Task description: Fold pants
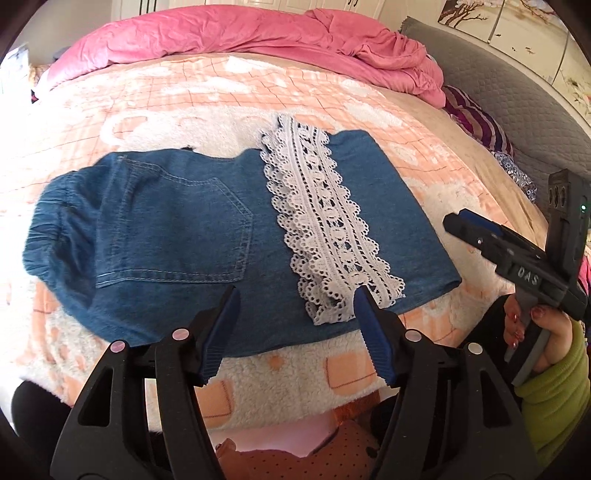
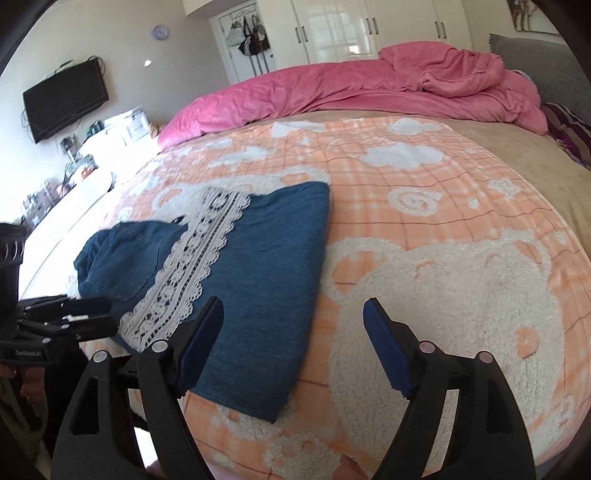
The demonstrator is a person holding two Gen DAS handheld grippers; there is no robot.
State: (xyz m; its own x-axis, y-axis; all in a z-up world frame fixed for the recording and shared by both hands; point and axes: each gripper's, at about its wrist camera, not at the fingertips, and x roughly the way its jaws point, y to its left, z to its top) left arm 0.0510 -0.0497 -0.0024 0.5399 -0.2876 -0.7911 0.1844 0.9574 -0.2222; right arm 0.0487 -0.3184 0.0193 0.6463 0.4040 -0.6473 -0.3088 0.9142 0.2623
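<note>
Blue denim pants (image 1: pixel 177 236) lie folded on the bed, waistband at the left, back pocket up. A white lace trim (image 1: pixel 325 225) runs across the folded legs. My left gripper (image 1: pixel 295 295) is open and empty, just above the pants' near edge. My right gripper (image 2: pixel 293 308) is open and empty, over the blanket at the right edge of the pants (image 2: pixel 266 280). The lace (image 2: pixel 188 266) shows there too. The right gripper also shows at the right of the left wrist view (image 1: pixel 517 254), and the left gripper at the left of the right wrist view (image 2: pixel 62 321).
An orange and white fleece blanket (image 2: pixel 424 229) covers the bed. A pink duvet (image 1: pixel 258 33) is bunched at the far side. Striped pillows (image 1: pixel 480 125) and a grey headboard are at the right. A wall TV (image 2: pixel 66 98) and cluttered shelf stand at the left.
</note>
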